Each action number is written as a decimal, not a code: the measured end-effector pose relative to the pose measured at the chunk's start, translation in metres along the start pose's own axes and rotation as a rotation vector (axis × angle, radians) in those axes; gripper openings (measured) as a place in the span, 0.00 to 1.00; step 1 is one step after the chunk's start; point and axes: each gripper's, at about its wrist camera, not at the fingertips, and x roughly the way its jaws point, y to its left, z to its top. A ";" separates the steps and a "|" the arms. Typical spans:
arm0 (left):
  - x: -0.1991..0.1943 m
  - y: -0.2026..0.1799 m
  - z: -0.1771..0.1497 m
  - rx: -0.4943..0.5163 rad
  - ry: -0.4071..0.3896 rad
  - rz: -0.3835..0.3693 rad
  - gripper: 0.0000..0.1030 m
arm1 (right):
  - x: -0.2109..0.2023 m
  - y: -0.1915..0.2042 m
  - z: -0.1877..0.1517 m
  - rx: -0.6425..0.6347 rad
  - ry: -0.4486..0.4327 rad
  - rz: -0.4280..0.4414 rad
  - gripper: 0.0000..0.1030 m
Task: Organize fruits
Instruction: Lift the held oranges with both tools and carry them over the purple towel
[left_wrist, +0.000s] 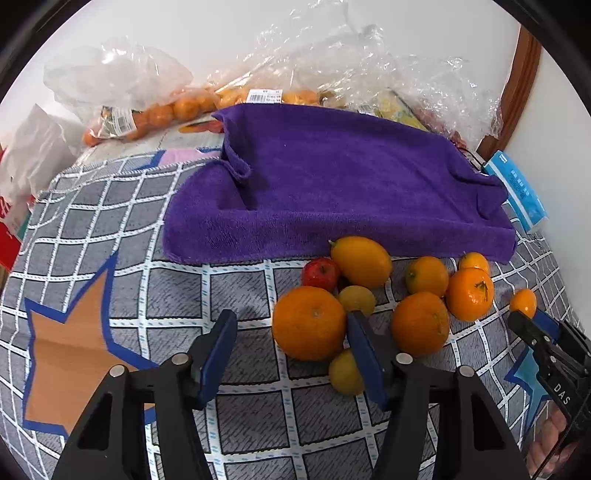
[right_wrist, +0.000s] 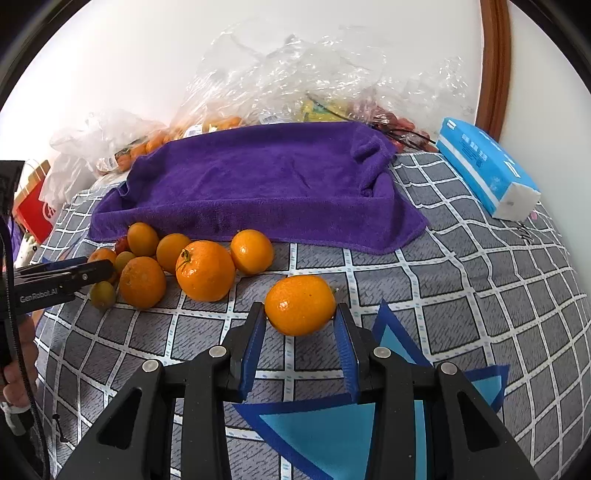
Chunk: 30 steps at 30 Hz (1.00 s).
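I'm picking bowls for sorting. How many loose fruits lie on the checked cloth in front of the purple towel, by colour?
Orange fruits: 7, one between the right tongs
Yellow-green fruits: 2
Red fruit: 1
Total: 10
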 end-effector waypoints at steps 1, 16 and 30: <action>0.001 0.000 0.001 -0.002 0.005 -0.012 0.48 | 0.000 0.000 0.000 0.002 0.002 0.001 0.37; -0.020 0.006 0.008 -0.015 -0.032 -0.035 0.36 | -0.023 -0.003 0.012 0.026 -0.032 -0.015 0.37; -0.058 0.000 0.012 -0.023 -0.093 -0.048 0.36 | -0.056 0.015 0.031 -0.005 -0.093 -0.036 0.36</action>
